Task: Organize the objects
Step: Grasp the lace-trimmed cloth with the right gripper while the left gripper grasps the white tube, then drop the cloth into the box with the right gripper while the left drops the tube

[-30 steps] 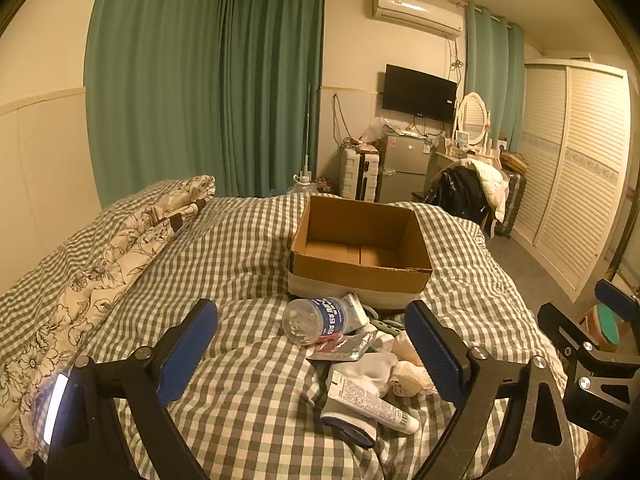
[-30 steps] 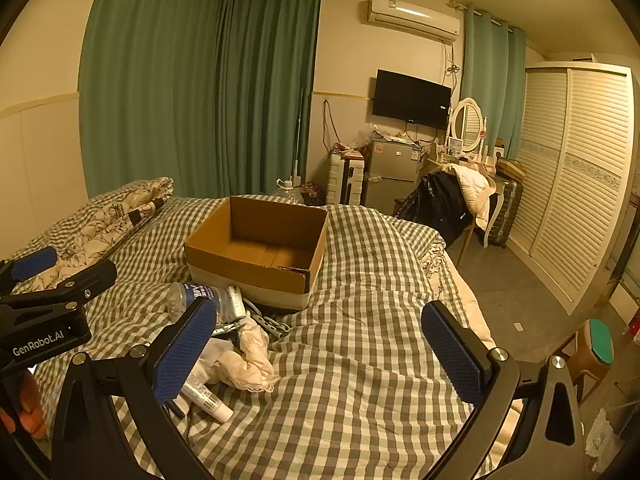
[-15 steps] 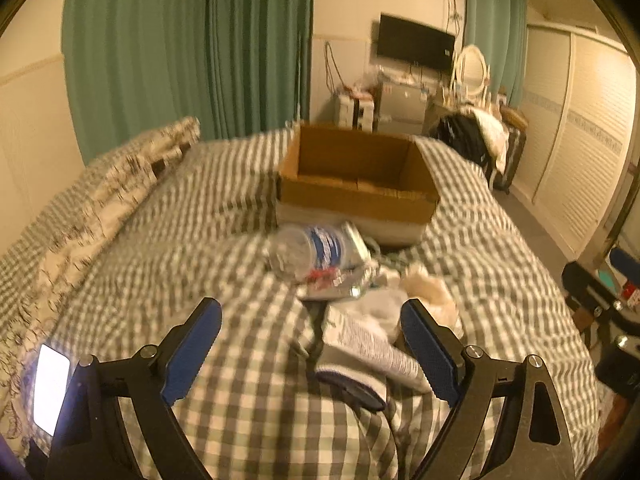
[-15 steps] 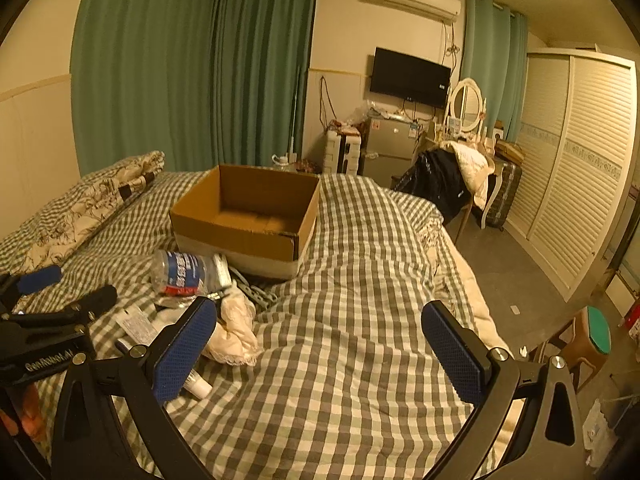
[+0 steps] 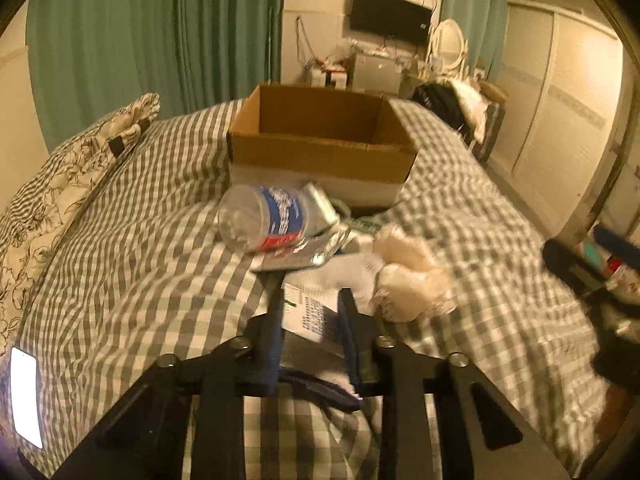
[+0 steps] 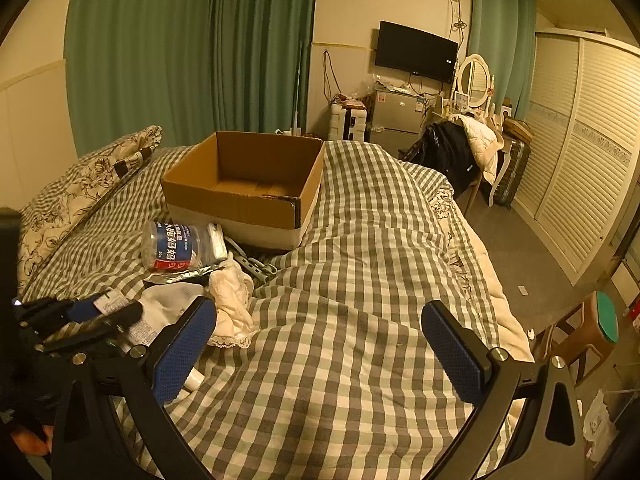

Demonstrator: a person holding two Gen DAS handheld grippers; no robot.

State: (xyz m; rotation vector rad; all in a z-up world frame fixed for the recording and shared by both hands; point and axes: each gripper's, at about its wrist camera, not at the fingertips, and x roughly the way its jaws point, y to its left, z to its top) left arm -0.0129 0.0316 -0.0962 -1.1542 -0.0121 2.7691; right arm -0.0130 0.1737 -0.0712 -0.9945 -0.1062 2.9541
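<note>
Right gripper (image 6: 320, 344) hangs wide open over the checked duvet (image 6: 360, 280) with nothing between its blue pads. Off to the left, the left gripper (image 6: 108, 312) has just been closing on a white printed tube (image 6: 120, 304). A clear plastic jar (image 6: 180, 246) lies on its side just in front of the open cardboard box (image 6: 248, 184).

An open brown cardboard box (image 6: 244, 184) sits upright on the bed, a clear bottle (image 6: 180, 246) lying beside it.
</note>
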